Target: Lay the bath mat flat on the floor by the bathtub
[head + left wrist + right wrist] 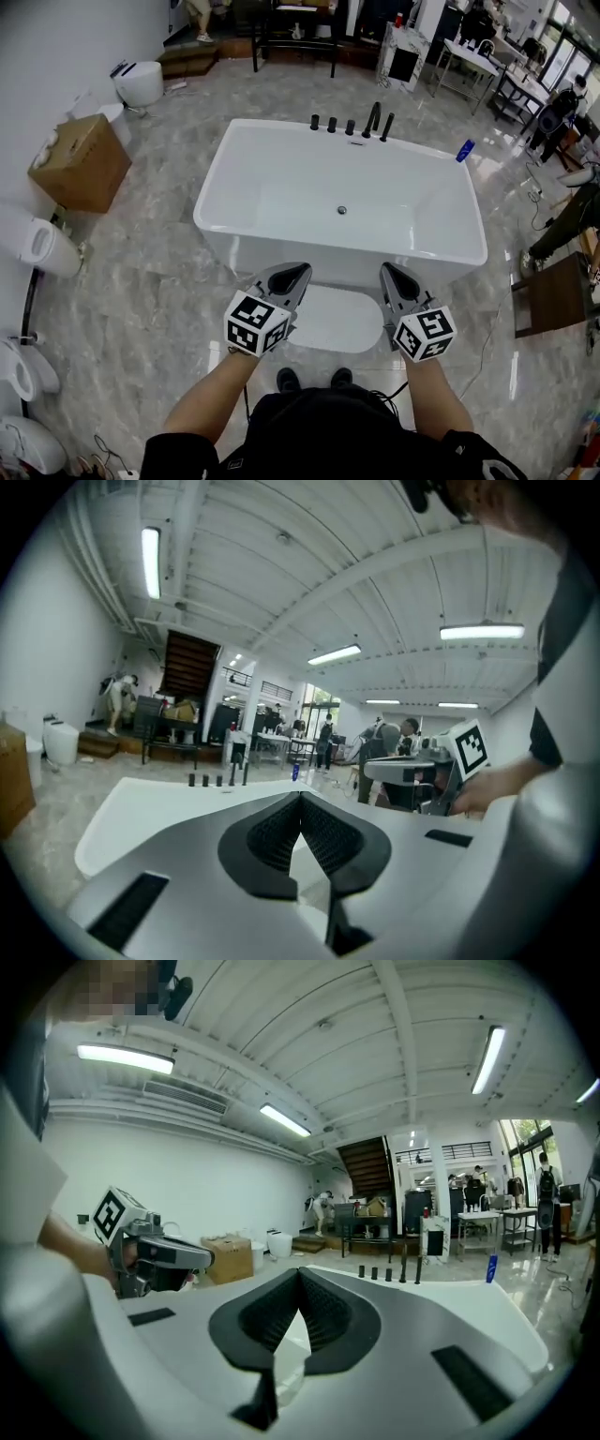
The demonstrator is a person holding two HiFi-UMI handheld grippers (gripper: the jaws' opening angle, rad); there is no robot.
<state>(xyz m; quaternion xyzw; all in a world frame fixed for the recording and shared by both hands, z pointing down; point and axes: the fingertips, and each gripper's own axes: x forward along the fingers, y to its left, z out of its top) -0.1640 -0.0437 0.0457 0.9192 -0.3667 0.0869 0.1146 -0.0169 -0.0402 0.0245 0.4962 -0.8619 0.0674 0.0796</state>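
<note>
Head view, floor [141, 281]: grey marbled tile, glossy; glare at the right
Head view, bathtub [234, 169]: white, rectangular, standing free in mid-floor; black taps [350, 124] along the far rim; blue bottle [465, 150] on the far right corner
Head view, bath mat [333, 319]: white, rounded, lying flat on the floor just beside the bathtub's near side; just ahead of the person's shoes [289, 379]
Head view, left tool [298, 272]: raised above the mat's left end; tips pinched together, nothing held
Head view, right tool [386, 272]: raised above the mat's right end; tips pinched together, nothing held
Head view, room: cardboard box [80, 161] and toilets [47, 248] along the left wall; desks [469, 56] far right
Left gripper view: jaws closed tip to tip, empty; bathtub rim and taps beyond; right tool alongside at the right; strip lights [150, 562] on a white ribbed ceiling; dark staircase [187, 667] at the back
Right gripper view: jaws closed tip to tip, empty; left tool alongside at the left; cardboard box against the white wall; staircase and blue bottle beyond the bathtub
</note>
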